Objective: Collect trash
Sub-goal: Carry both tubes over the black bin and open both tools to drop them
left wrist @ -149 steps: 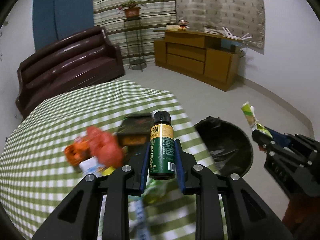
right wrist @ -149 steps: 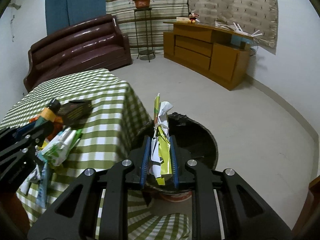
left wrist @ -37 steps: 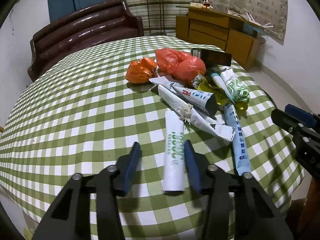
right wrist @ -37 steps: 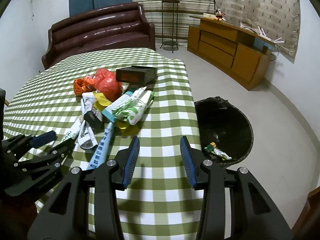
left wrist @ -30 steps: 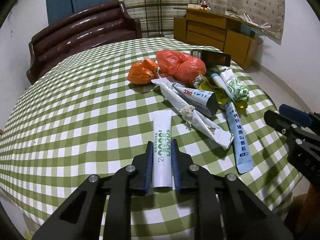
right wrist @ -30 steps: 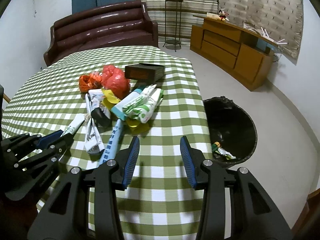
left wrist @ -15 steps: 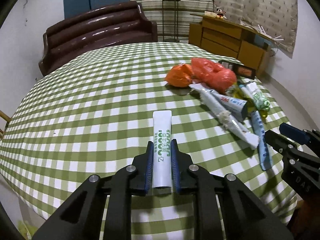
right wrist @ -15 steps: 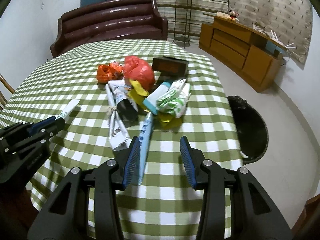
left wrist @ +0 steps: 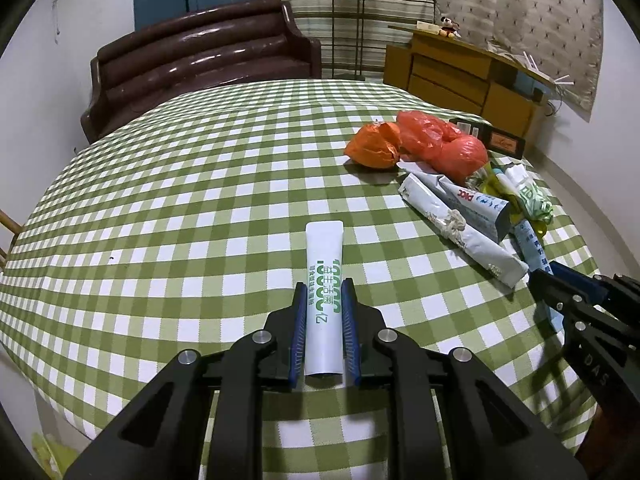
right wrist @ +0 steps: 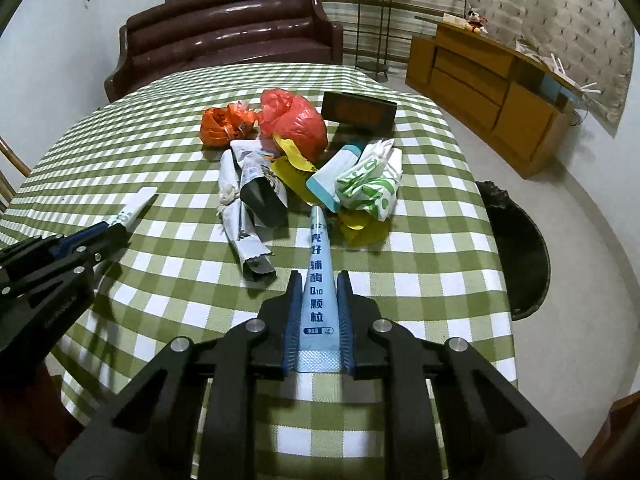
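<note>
green-and-white checked cloth covers the desk [left wrist: 192, 200], where both tongs are clamped on trash. the left tongs [left wrist: 325, 320] grip a white tube [left wrist: 325, 280] with green lettering, its flat end pointing toward the middle of the desk. the right tongs [right wrist: 318, 312] pinch a pale blue sachet [right wrist: 318, 280] printed with dark characters, its far tip lying just beside a yellow wrapper [right wrist: 294, 168]. the rest of the pile sits near the desk's far right side: an orange bag [right wrist: 226, 124] touching a red bag [right wrist: 294, 118], a dark box [right wrist: 358, 112] behind them, crumpled white packets [right wrist: 248, 200] and a green-and-white pouch [right wrist: 370, 184]. a black-lined bin [right wrist: 516, 248] stands on the floor just beside the desk's right edge.
</note>
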The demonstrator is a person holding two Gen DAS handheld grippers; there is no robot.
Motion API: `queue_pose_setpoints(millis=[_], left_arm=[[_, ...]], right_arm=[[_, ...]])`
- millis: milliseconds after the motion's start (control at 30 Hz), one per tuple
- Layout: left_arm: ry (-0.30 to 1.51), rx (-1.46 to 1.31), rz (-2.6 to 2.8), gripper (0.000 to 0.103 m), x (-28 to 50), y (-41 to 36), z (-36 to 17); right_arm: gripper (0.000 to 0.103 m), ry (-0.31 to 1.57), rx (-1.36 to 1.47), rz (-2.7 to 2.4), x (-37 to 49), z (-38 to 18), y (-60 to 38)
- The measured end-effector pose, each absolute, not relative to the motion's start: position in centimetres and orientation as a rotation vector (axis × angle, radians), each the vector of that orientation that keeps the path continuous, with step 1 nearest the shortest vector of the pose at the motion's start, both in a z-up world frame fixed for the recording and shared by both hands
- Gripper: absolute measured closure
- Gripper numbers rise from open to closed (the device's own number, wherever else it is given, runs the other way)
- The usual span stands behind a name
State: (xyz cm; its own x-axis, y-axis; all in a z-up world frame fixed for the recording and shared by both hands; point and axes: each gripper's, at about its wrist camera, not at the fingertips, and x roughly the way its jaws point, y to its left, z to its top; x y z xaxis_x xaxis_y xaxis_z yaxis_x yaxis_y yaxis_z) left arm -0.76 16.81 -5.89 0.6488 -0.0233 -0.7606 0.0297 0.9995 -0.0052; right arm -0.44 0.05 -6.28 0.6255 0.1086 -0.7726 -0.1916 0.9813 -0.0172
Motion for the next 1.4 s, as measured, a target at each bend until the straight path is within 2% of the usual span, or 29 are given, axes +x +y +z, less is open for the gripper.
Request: queue_pose_setpoints(millis=[300,633,967,1400], left_arm=[[0.842,0.006,-0.034,0.085,-0.7,16.1,-4.9],[0.754,0.027,-0.099,0.085,0.3,12.4,-1.8],[0.694,0.071,-0.212,0.085,2.3,5.0,0.0],[0.702,0.148,-0.304,0.085,6.3,-4.6,-0.8]], right_arm=[[0.087,0.807,-0.099,0.205,-1.8,-4.2,-0.4],[0.087,0.718,-0.064,0.108,-0.8,-1.4,-5.3],[0.087,0.682,-0.022,-0.038,1.9,-0.9,-12.6],[0.086,0.687,0.045,-0.119,5.4,-2.4,-19.6]])
